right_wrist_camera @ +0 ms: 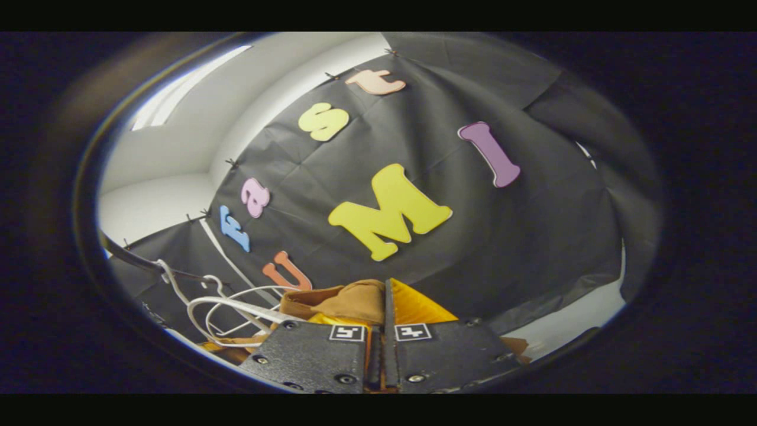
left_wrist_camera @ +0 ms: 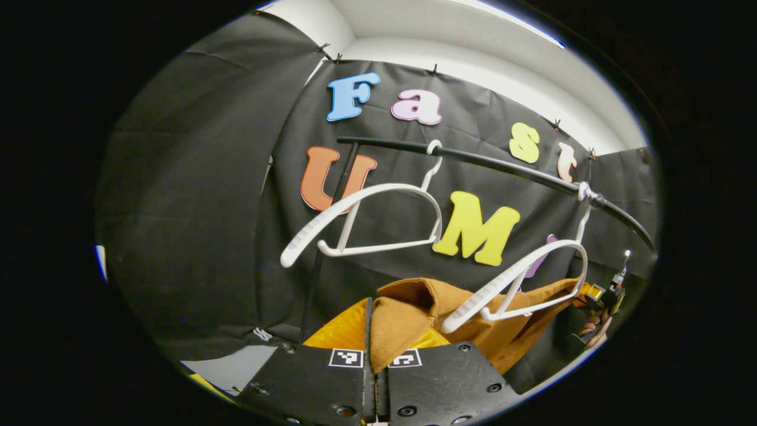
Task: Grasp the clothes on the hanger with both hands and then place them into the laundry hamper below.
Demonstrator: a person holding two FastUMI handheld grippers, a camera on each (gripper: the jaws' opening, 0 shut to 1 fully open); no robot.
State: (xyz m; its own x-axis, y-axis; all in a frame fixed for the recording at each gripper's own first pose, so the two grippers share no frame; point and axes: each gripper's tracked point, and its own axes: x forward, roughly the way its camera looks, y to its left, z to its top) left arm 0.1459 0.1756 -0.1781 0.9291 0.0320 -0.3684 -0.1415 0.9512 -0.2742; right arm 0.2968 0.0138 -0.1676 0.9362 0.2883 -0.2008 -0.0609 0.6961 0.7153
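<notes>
Wall (left_wrist_camera: 195, 195) is black cloth, with white ceiling (left_wrist_camera: 449, 53) above it in the left gripper view.

Rail (left_wrist_camera: 491, 163): dark bar, runs across in front of the wall, slopes down to the right in the left gripper view. A dark post (left_wrist_camera: 340, 189) meets it near its left end.

Garment (left_wrist_camera: 414, 313): brown cloth with yellow lining, bunched up below the rail, near the lower hanger. It spans both tools. In the left gripper view a brown fold sits right at the finger gap, yellow lining to the left of it. In the right gripper view the same garment (right_wrist_camera: 355, 302) is at the fingers, brown on the left and yellow on the right.

Bare hanger (left_wrist_camera: 366, 219): white, hooked on the rail, nothing on it. Tilted.

Second hanger (left_wrist_camera: 520, 284): white, hooked further right on the rail, in front of the garment and overlapping it. Can't tell if the cloth hangs on it or just sits behind it. Both hangers appear bottom-left in the right gripper view (right_wrist_camera: 230, 313).

Left tool (left_wrist_camera: 375, 361): fingers together, clamped on the garment fold.

Right tool (right_wrist_camera: 381, 337): fingers together, cloth pinched between them. Same tool is seen far off in the left gripper view (left_wrist_camera: 609, 293), at the garment's right end, with a hand (left_wrist_camera: 594, 331) holding it.
</notes>
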